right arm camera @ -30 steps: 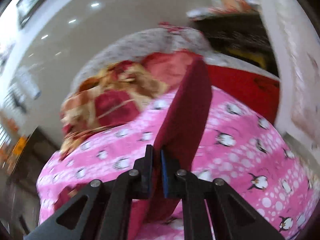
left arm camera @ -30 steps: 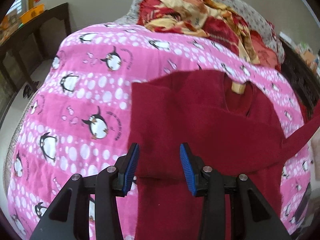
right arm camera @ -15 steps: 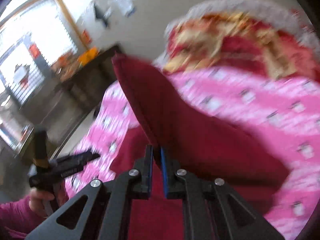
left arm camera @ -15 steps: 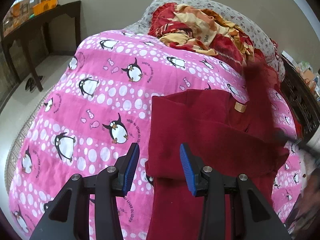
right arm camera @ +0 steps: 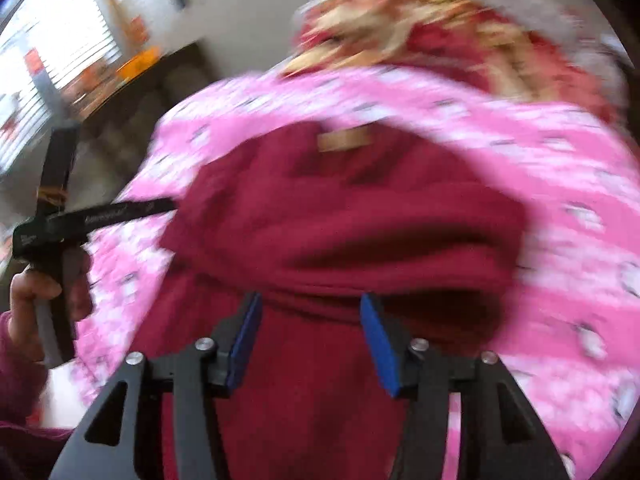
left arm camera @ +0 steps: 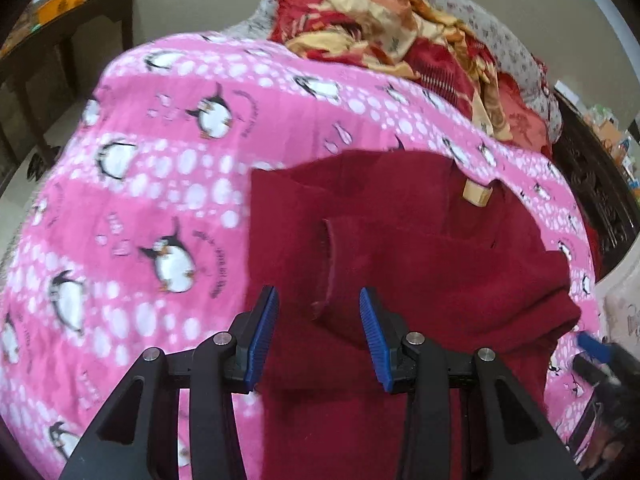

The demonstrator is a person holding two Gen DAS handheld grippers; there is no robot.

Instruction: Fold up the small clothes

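Observation:
A dark red small garment lies flat on the pink penguin blanket, with a tan label at its neck. One sleeve lies folded across its body, the cuff just ahead of my left gripper. That gripper hovers open over the garment's left part, nothing between its pads. My right gripper hangs over the garment near its lower fold; its jaws are opening and no cloth is pressed between them. The right wrist view is blurred.
A crumpled red and gold cloth is heaped on a grey pillow at the bed's far end. A dark wooden table stands to the far left, dark furniture to the right. A hand holds the left gripper's handle.
The right gripper, shut on the red sleeve, carried it over the garment's body, came down and let go. The sleeve now lies folded across. The left gripper shifted only slightly.

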